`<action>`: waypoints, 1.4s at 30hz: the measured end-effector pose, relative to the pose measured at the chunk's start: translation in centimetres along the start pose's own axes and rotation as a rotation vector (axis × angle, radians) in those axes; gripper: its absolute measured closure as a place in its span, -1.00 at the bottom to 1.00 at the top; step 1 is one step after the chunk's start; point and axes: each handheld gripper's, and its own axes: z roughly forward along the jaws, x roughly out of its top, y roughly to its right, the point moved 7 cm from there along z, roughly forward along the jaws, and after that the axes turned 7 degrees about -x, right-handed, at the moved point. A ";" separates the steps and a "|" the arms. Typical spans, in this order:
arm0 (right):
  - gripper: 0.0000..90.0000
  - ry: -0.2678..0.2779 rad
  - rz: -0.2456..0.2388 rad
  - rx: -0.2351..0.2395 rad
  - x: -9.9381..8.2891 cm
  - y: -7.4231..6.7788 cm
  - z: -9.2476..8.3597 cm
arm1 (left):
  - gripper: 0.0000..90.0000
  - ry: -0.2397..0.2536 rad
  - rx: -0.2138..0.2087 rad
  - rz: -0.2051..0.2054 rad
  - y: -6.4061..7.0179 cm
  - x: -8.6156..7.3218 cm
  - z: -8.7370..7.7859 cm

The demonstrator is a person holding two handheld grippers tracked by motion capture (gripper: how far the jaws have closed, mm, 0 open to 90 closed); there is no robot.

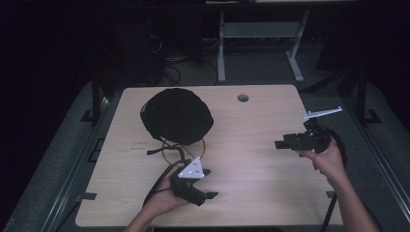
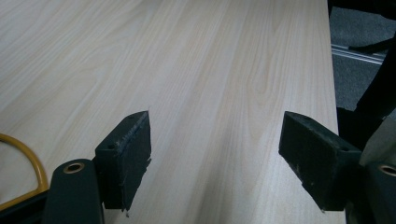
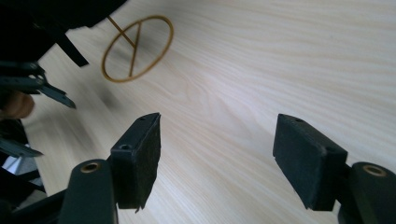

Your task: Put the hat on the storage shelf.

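A round black fabric bundle lies on the far left half of the wooden table. A thin yellow loop and a black strap stick out from under its near edge. My left gripper rests near the table's front edge, just in front of the loop. It is open, with bare wood between its jaws, and the yellow loop is at its left. My right gripper hovers at the right side and points left. It is open too, facing the yellow loop and the black bundle.
A round cable hole sits near the table's far edge. The table's right edge drops to a grey floor. A white desk frame stands behind in the dark room. Bare wood lies between the two grippers.
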 end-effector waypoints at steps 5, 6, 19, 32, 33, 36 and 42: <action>-0.30 -0.007 0.017 0.000 -1.4 0.5 0.1 | -0.46 -0.004 0.001 0.003 0.0 -0.1 0.0; -0.30 -0.008 0.017 0.001 -1.6 0.5 0.1 | -0.46 -0.005 0.001 0.002 0.0 -0.1 0.1; -0.31 -0.010 0.026 0.000 -4.8 0.8 -0.1 | -0.49 0.002 0.006 -0.013 -0.1 -0.2 -0.1; -0.33 0.004 0.031 0.008 -7.2 0.6 -0.7 | -0.49 0.006 0.005 -0.019 -0.2 -0.3 -0.2; -0.33 0.014 0.031 0.008 -7.6 0.4 -1.0 | -0.49 0.006 0.006 -0.019 -0.2 -0.3 -0.2; -0.33 0.020 0.022 0.008 -7.9 0.3 -1.2 | -0.49 0.006 0.005 -0.021 -0.2 -0.3 -0.2; -0.33 0.045 0.029 0.014 -8.8 -0.2 -1.9 | -0.49 0.010 0.002 -0.024 -0.1 -0.3 -0.1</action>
